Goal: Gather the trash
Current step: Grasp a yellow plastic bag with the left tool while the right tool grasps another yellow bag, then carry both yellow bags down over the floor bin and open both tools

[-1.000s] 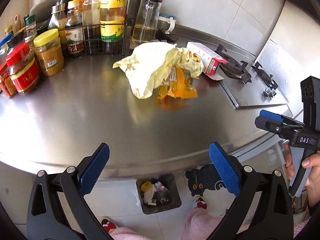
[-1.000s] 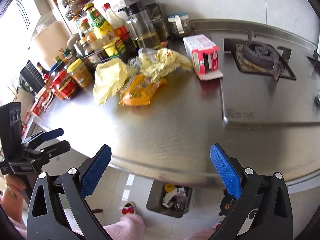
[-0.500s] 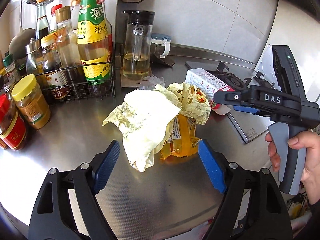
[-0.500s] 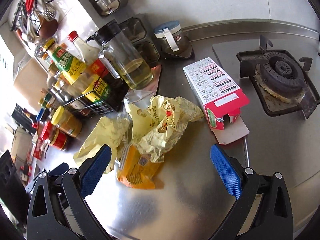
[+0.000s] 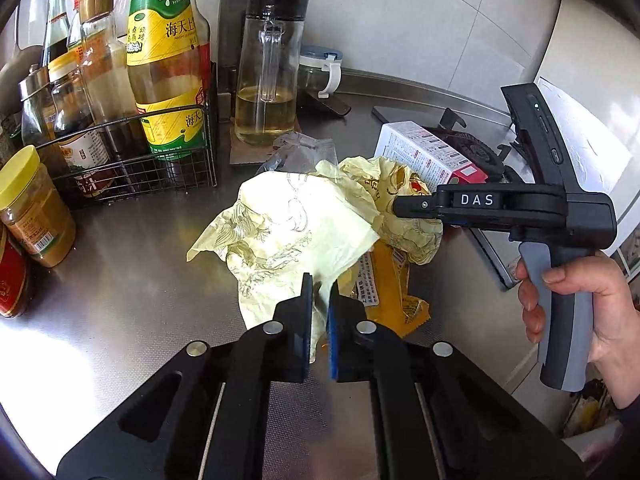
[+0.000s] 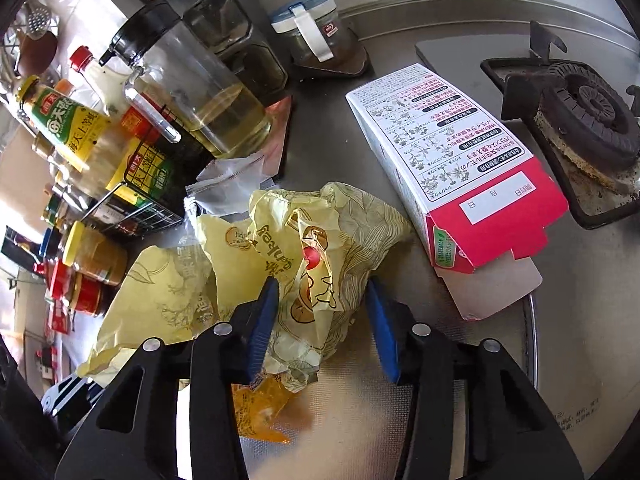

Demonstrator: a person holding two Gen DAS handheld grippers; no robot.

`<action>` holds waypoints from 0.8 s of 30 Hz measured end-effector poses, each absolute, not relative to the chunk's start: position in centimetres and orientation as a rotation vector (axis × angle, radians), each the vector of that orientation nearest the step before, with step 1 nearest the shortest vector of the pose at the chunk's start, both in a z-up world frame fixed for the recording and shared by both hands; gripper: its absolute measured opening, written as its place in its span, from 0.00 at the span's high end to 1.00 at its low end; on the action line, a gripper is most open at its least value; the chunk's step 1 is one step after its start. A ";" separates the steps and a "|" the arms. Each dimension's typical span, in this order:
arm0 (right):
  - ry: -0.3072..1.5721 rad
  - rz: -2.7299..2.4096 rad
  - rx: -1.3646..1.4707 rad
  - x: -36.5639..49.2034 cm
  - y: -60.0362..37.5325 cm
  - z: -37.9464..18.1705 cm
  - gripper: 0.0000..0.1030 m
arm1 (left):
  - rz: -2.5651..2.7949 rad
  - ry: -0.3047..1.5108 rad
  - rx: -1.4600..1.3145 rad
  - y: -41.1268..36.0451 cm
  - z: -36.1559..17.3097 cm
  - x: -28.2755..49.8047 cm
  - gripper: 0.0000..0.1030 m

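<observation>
A pile of trash lies on the steel counter [image 5: 120, 280]. My left gripper [image 5: 319, 292] is shut on the near edge of a pale yellow paper wrapper [image 5: 288, 232]. Beside it lies a crumpled yellow wrapper with a printed cartoon [image 6: 320, 248]. My right gripper [image 6: 322, 292] has this wrapper between its blue pads, which touch it on both sides while the jaws are closing. In the left wrist view a hand [image 5: 568, 296] holds the right gripper [image 5: 400, 204] over that wrapper. An orange packet [image 5: 390, 292] lies under both wrappers. A white and pink box [image 6: 452, 160] lies to the right.
A clear plastic bag [image 6: 228, 184] lies behind the pile. An oil jug [image 5: 268, 80], a wire rack of bottles [image 5: 132, 152] and jars [image 5: 32, 208] stand at the back left. A gas burner [image 6: 588, 120] is at the right.
Both grippers moved from the counter's front edge in over the trash pile. The left jaws shut on the pale yellow wrapper. The right jaws narrowed around the printed wrapper.
</observation>
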State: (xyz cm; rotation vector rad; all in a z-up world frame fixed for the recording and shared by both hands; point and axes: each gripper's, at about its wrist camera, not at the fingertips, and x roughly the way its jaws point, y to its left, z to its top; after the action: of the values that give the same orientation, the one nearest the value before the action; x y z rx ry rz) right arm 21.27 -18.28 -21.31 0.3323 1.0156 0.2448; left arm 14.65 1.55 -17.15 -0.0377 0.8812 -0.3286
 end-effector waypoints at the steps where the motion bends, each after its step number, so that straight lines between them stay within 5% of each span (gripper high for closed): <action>1: 1.007 0.242 0.321 21.1 -18.3 -21.1 0.67 | -0.322 0.872 -0.034 1.6 -17.0 14.5 1.00; 9: 0.910 0.257 0.305 19.4 -18.8 -17.9 0.79 | -0.292 0.785 0.016 1.3 -14.4 12.8 1.00; 24: 0.746 0.314 0.253 9.0 -20.1 -11.1 0.79 | -0.313 0.684 0.061 -0.1 -9.3 2.7 1.00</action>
State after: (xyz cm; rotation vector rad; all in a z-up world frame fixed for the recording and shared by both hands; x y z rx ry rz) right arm 8.98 -20.14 -11.15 0.2530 0.7462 0.3140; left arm 2.67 -0.07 -9.26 0.0613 0.6839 -0.3131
